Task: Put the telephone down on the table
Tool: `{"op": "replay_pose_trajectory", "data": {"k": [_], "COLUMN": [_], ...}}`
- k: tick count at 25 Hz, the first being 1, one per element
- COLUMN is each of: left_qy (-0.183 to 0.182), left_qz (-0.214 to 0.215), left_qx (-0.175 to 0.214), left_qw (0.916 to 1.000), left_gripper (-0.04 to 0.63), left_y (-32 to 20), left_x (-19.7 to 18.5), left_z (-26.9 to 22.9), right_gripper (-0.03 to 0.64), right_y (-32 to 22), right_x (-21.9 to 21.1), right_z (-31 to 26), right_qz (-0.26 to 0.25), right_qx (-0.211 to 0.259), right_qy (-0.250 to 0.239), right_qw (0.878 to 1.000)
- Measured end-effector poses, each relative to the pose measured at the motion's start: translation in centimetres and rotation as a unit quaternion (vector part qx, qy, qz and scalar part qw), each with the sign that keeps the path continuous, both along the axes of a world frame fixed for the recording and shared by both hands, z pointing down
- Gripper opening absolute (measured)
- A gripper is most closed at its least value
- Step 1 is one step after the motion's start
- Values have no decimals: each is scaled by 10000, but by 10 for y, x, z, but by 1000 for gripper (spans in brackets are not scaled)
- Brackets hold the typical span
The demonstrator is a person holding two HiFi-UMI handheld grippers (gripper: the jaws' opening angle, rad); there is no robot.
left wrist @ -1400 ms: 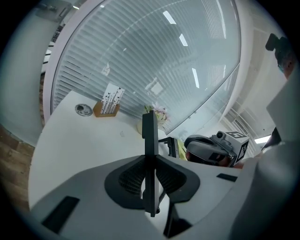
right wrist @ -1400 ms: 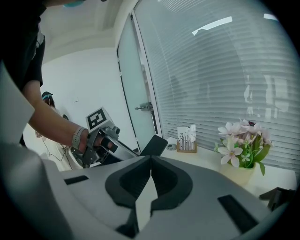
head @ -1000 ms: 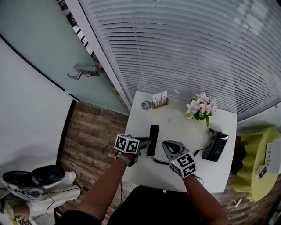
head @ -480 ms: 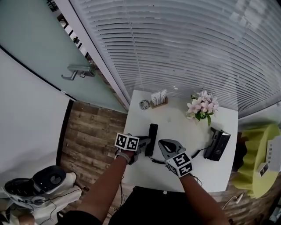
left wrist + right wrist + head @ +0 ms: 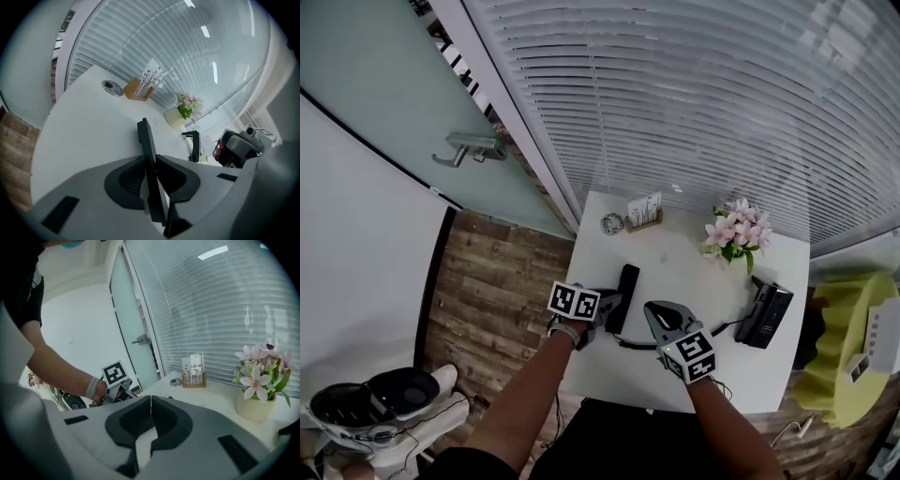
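The black telephone handset (image 5: 625,292) stands on edge between the jaws of my left gripper (image 5: 609,305), over the left part of the white table (image 5: 675,258). In the left gripper view the pads press on both sides of the handset (image 5: 149,154), whose far end points at the tabletop; whether it touches I cannot tell. A dark cord (image 5: 724,324) runs from it to the black telephone base (image 5: 766,314) at the table's right. My right gripper (image 5: 661,317) hovers just right of the handset, and in its own view its jaws (image 5: 150,401) meet with nothing between them.
A vase of pink flowers (image 5: 733,232), a wooden card holder (image 5: 642,211) and a small round dish (image 5: 611,223) stand along the table's far edge by the window blinds. A glass door with a handle (image 5: 473,150) is at the left, a yellow seat (image 5: 848,352) at the right.
My left gripper has sunk a little toward the table with the handset still in it. The right gripper has stayed where it was.
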State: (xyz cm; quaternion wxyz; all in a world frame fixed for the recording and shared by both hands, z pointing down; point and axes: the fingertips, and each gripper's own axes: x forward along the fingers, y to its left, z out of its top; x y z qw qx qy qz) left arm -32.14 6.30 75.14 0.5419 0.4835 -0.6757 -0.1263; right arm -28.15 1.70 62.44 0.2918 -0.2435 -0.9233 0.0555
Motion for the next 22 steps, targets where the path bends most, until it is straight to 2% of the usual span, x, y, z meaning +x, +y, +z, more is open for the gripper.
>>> {"op": "replay_pose_trajectory", "data": {"k": [2, 5, 15, 18, 22], "left_qy": [-114, -407, -933, -1024, -1136], "left_qz": [-13, 109, -200, -355, -568], "left_qx": [-156, -454, -633, -590, -233], "left_qw": [9998, 9981, 9934, 9924, 9916], "left_gripper": [77, 38, 38, 38, 38], "left_y": [4, 10, 12, 13, 4], "left_x": [-2, -3, -16, -10, 7], "left_z": [3, 7, -8, -17, -52], "right_gripper": [23, 23, 23, 23, 23], "right_y": [-1, -4, -20, -31, -50], "right_x": [2, 4, 15, 27, 54], "right_z": [0, -1, -6, -12, -22], "right_qz": [12, 52, 218, 323, 434], "right_qx": [4, 11, 94, 123, 80], "right_qy": [-6, -30, -68, -108, -150], "right_qw": [10000, 10000, 9997, 9993, 9989]}}
